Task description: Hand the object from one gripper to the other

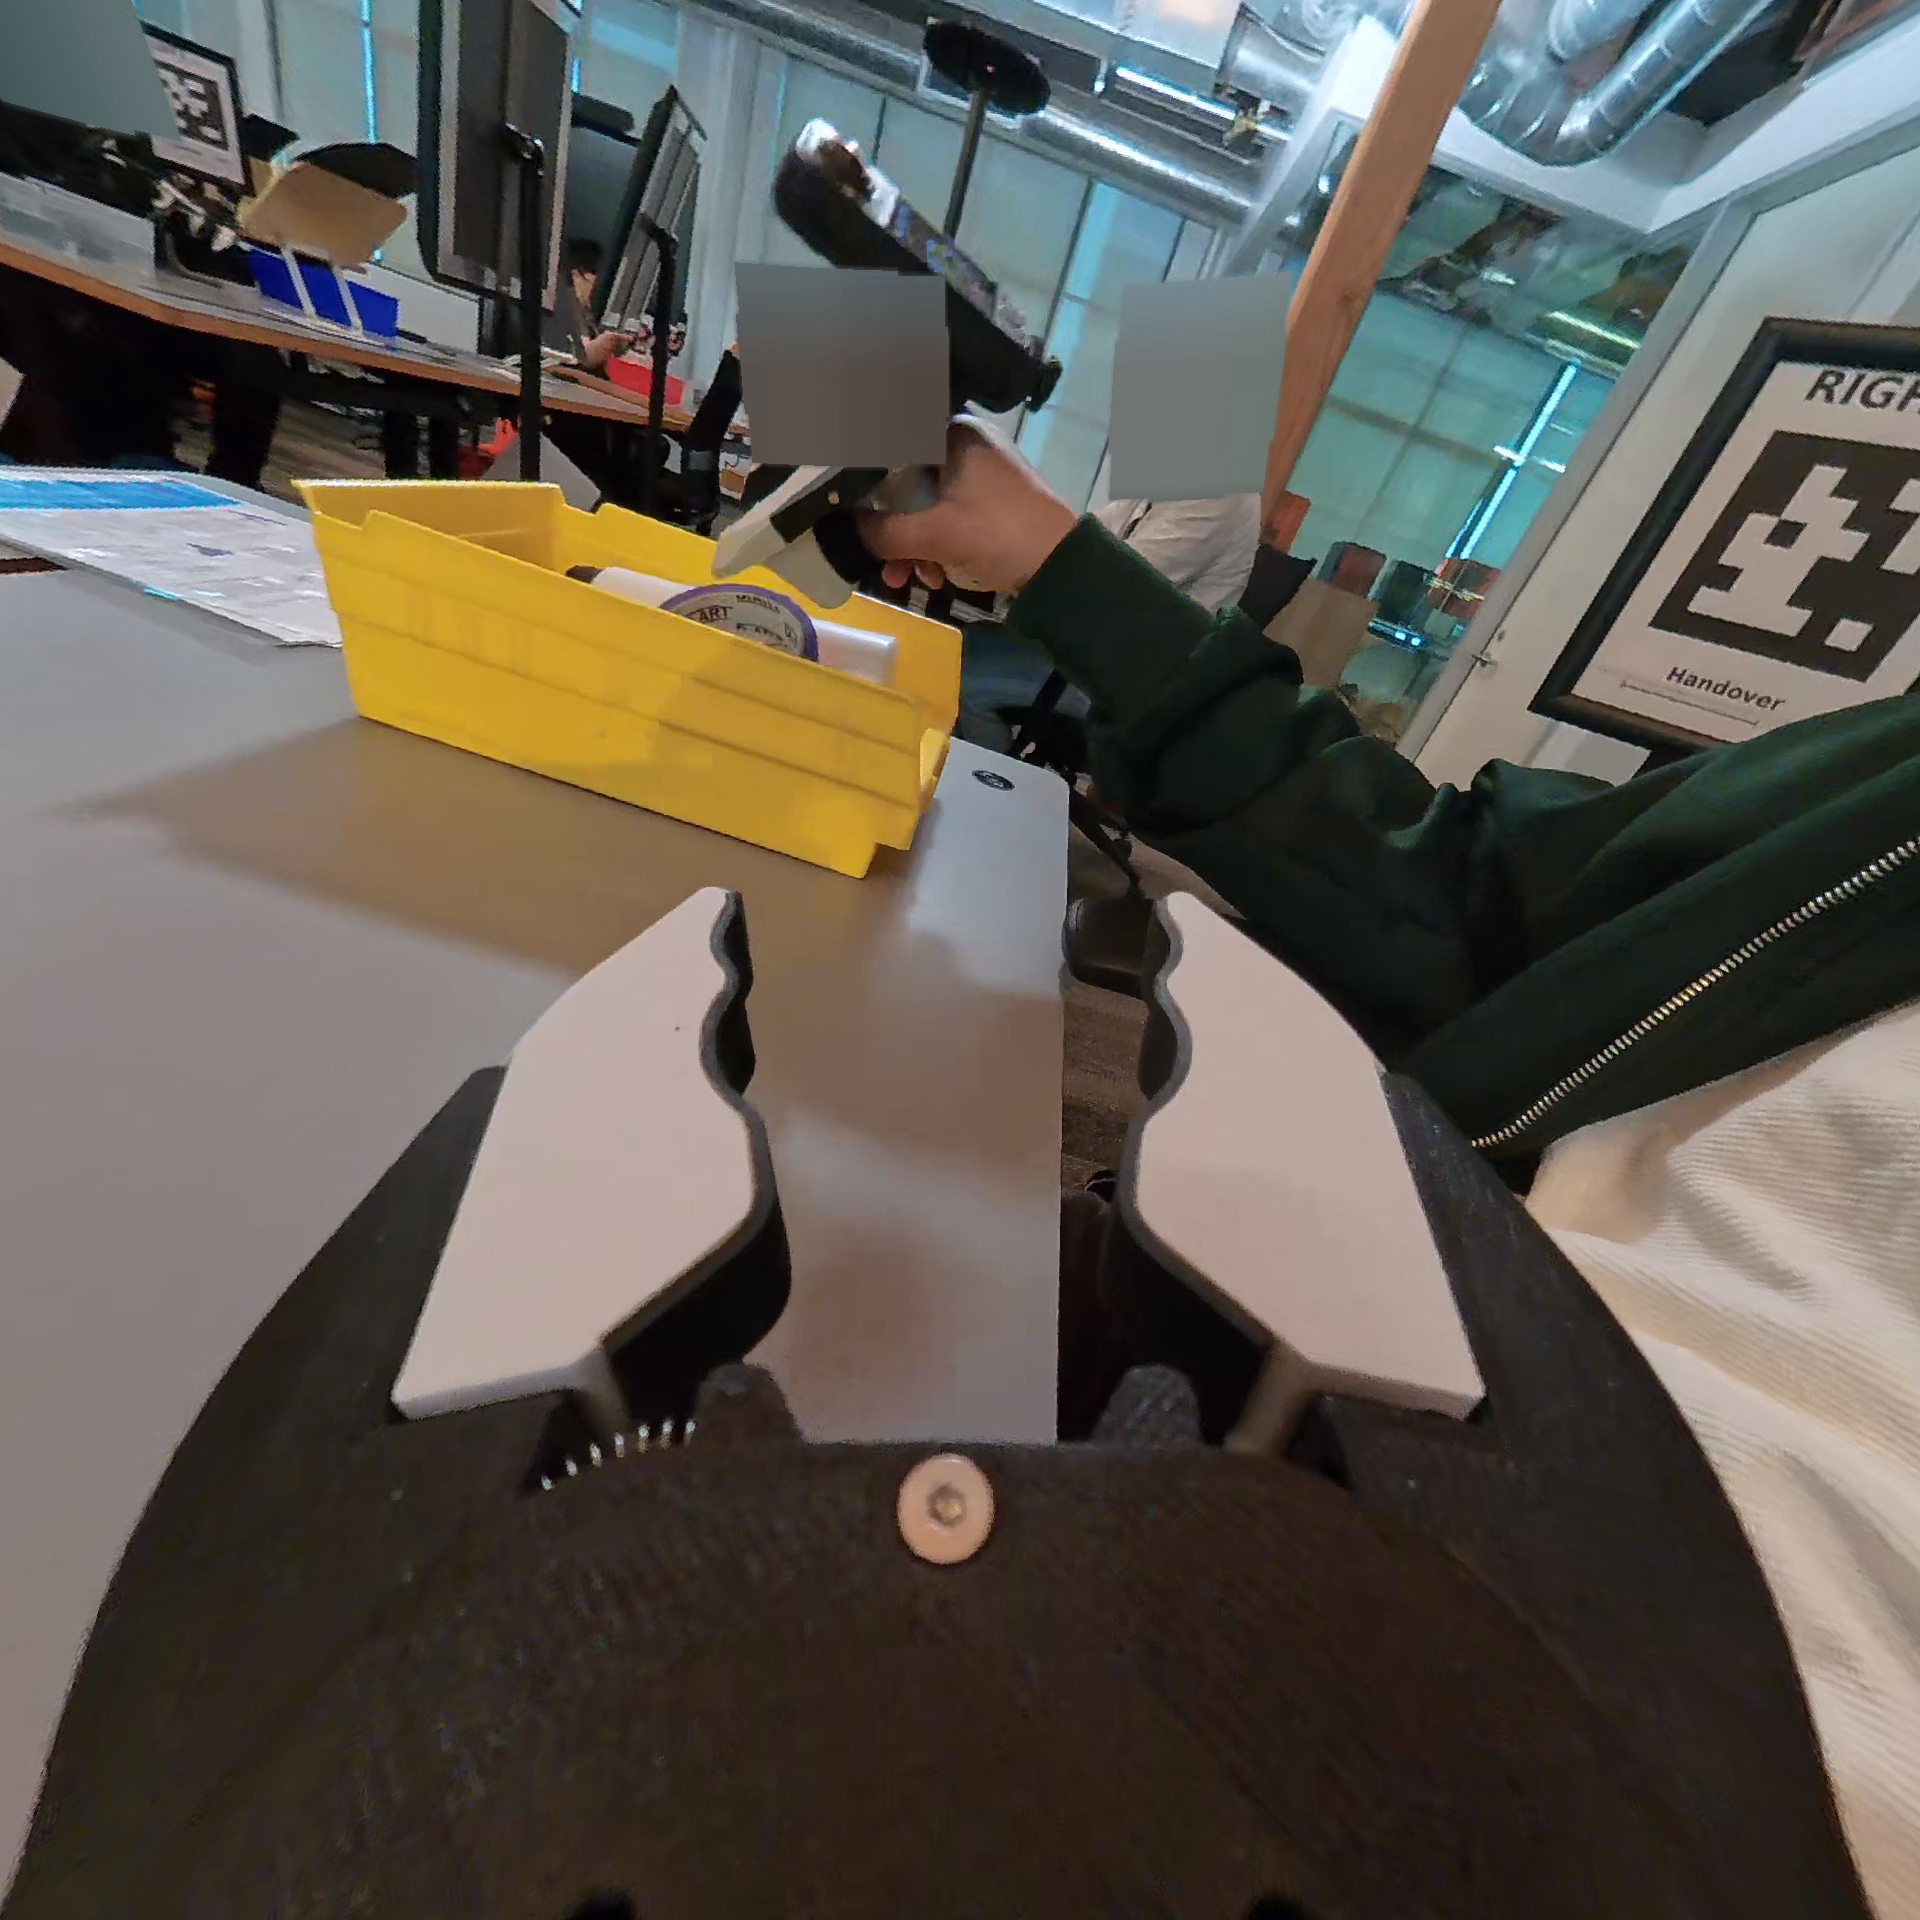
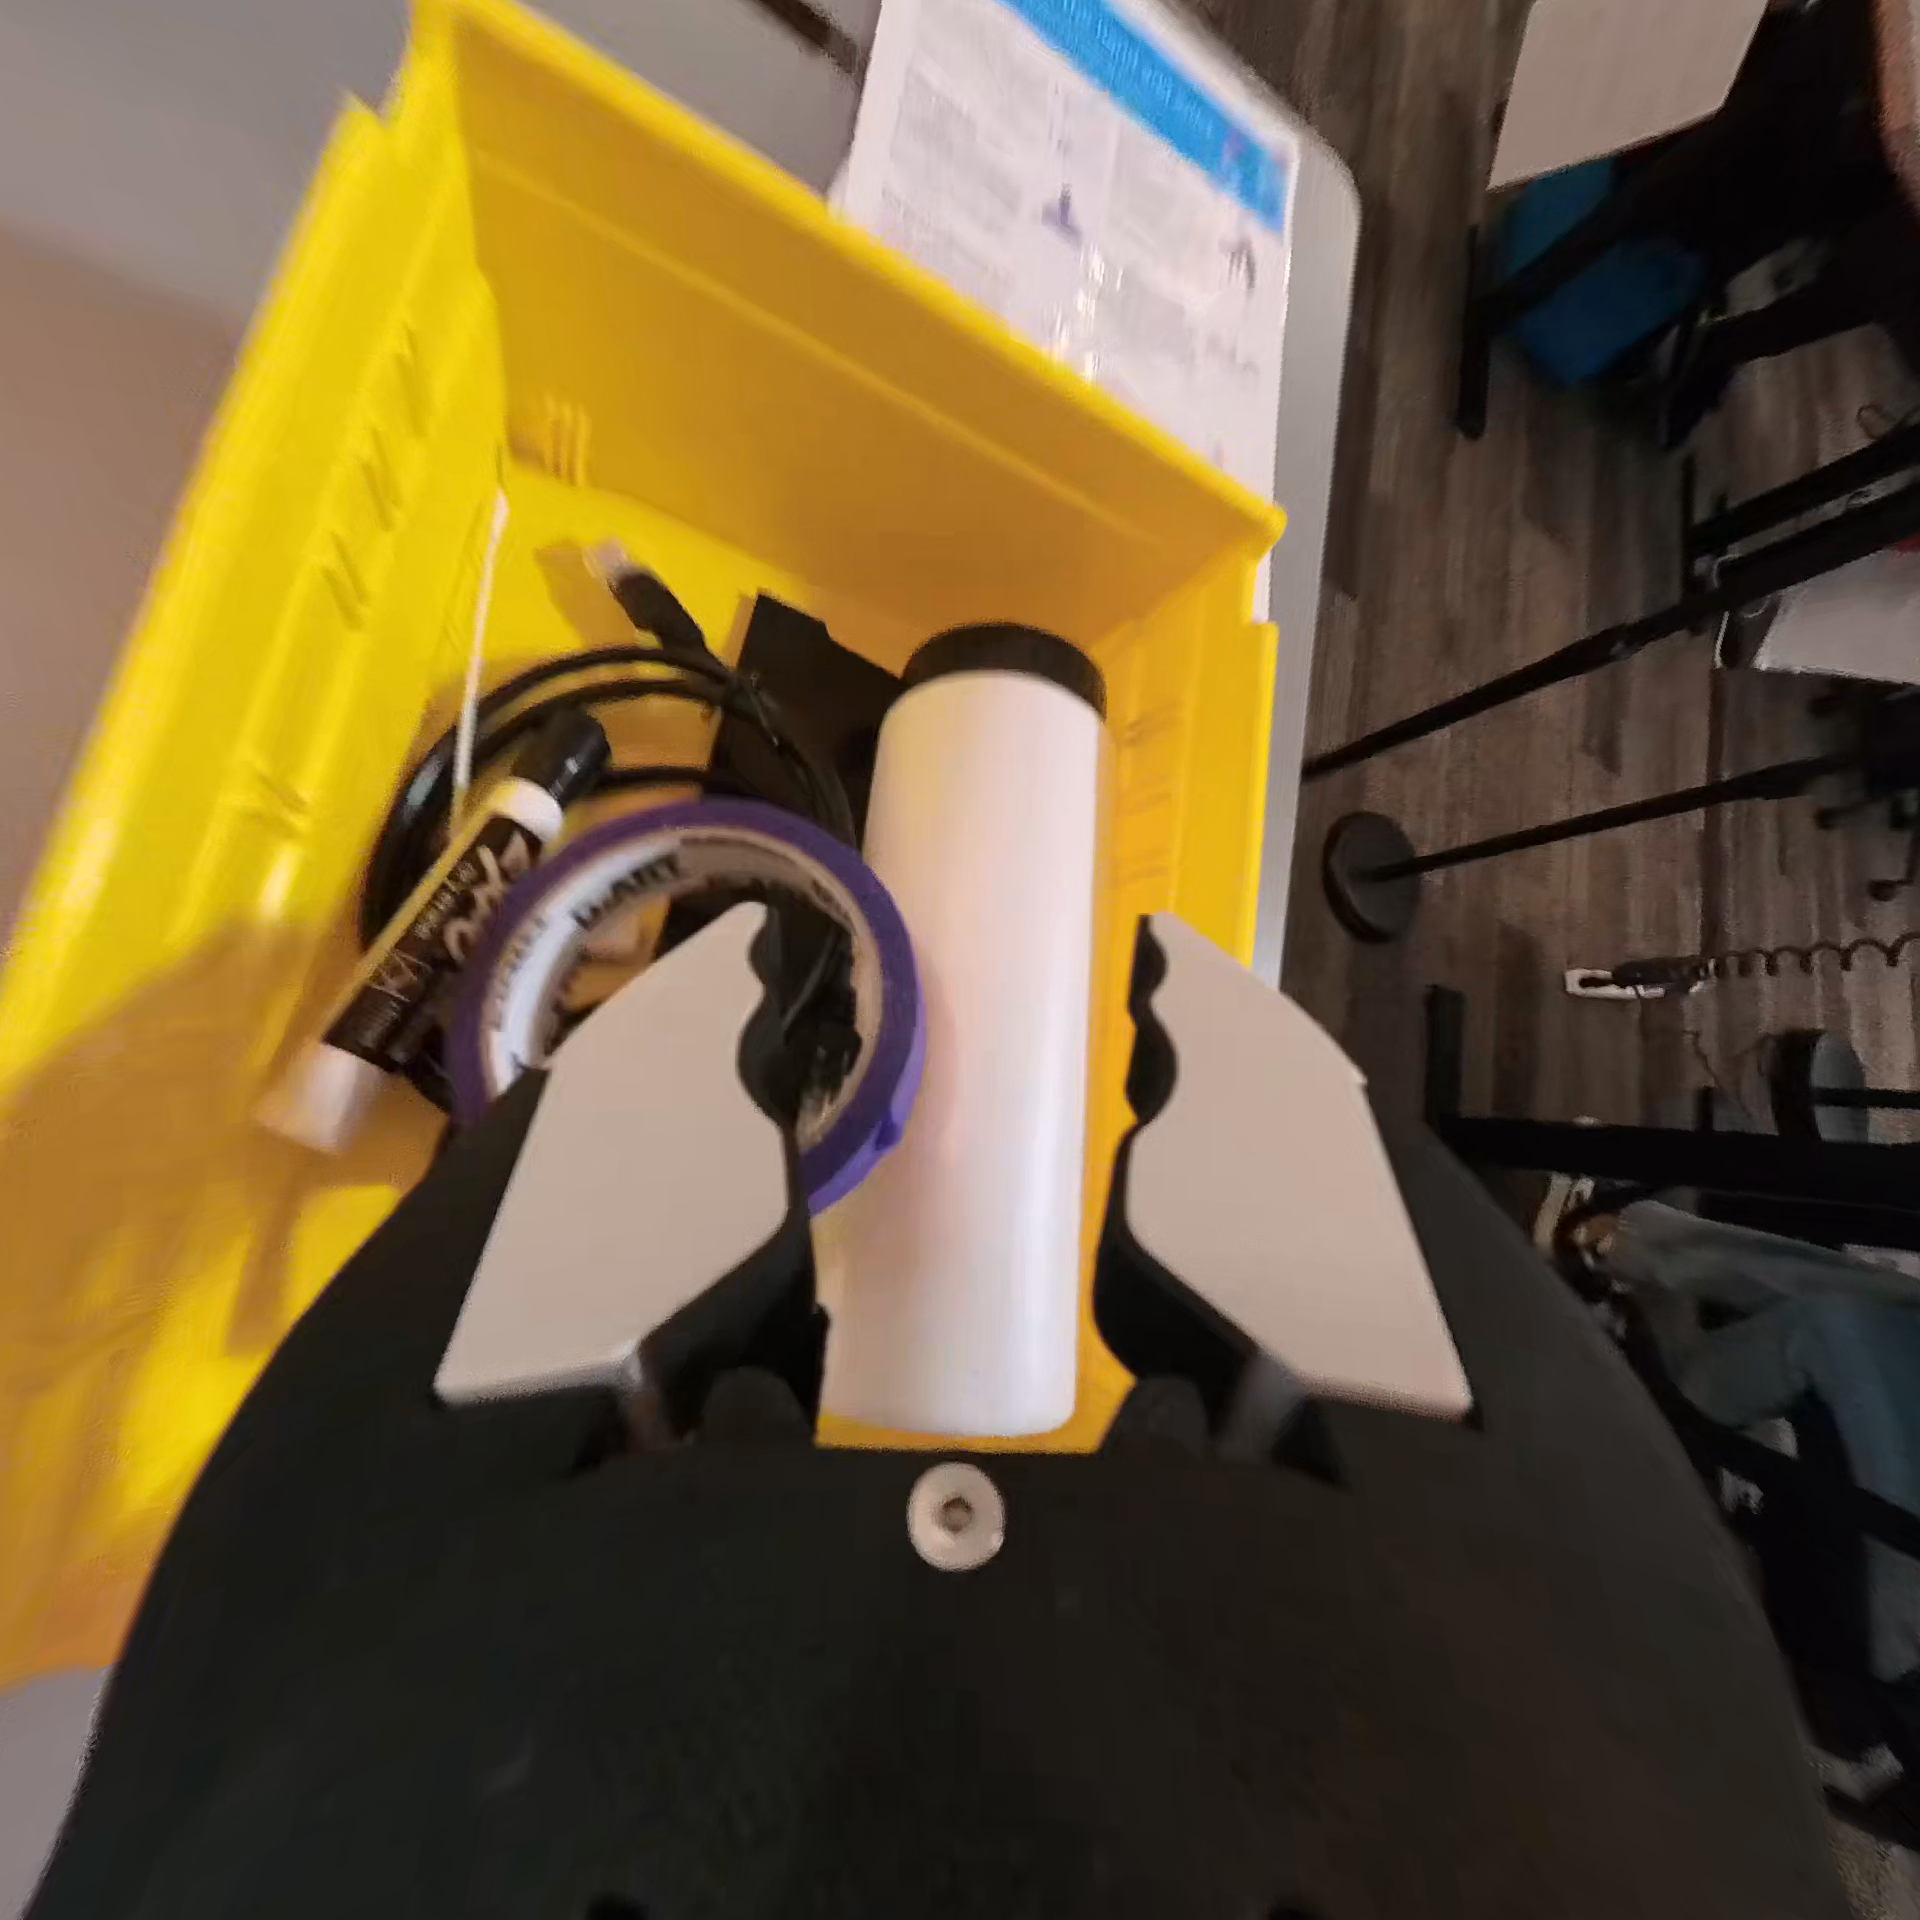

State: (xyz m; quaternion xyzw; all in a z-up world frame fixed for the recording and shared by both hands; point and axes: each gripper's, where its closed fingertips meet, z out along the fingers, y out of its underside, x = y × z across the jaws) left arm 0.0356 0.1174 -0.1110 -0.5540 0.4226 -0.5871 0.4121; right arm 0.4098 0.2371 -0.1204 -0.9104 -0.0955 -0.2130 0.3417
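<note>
Yellow bin (image 2: 831, 436) holding white cylinder (image 2: 977, 1039) (black cap), purple tape roll (image 2: 883, 935), black marker (image 2: 447, 935); grey tabletop (image 1: 208, 935) showing beneath.

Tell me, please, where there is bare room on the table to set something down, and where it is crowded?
Bare grey table lies between the yellow bin and the left gripper. The bin is crowded: white cylinder, purple tape, marker, black cable.

Glossy yellow plastic bin (image 2: 790, 436)
</note>
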